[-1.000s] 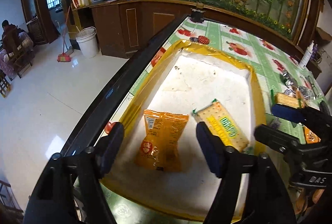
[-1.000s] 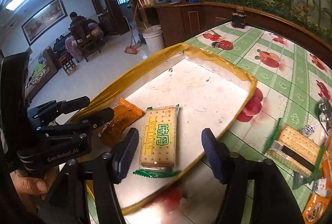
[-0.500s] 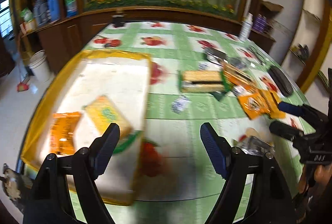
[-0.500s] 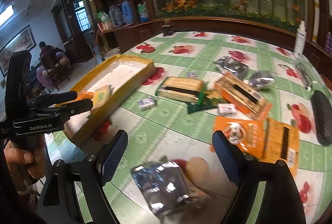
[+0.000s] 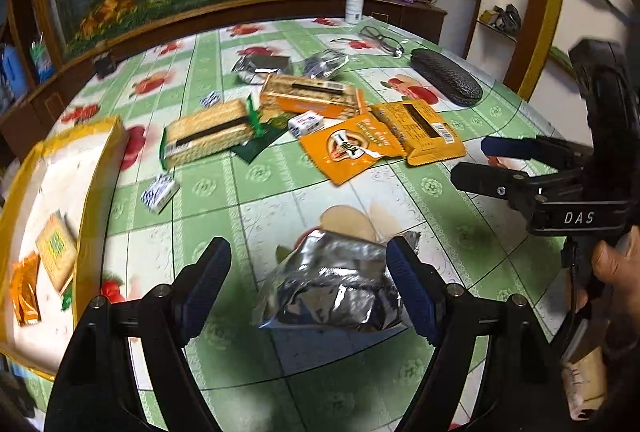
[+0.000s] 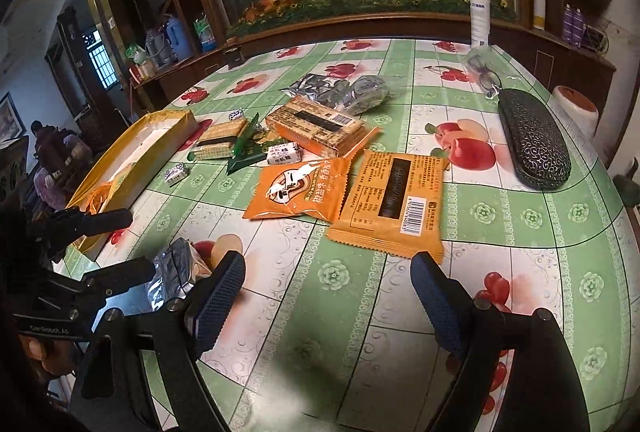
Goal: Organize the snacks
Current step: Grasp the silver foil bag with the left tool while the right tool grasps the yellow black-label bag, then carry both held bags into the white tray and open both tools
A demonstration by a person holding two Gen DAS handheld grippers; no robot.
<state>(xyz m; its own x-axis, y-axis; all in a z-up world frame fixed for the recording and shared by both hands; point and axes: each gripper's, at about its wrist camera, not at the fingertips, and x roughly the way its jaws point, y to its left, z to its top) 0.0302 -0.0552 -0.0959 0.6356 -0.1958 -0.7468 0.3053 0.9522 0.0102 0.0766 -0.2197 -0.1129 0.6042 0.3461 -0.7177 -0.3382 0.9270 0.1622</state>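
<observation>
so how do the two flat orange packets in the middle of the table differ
The left orange packet lies printed face up, showing a white and brown picture; the right orange packet lies back up, showing a barcode, small print and a dark strip. The left one looks smaller and its right edge is tucked under the right one, which sits nearer the right hand-held gripper. Both are flat, sealed, orange and still on the tablecloth, not in the yellow-edged tray.
</observation>
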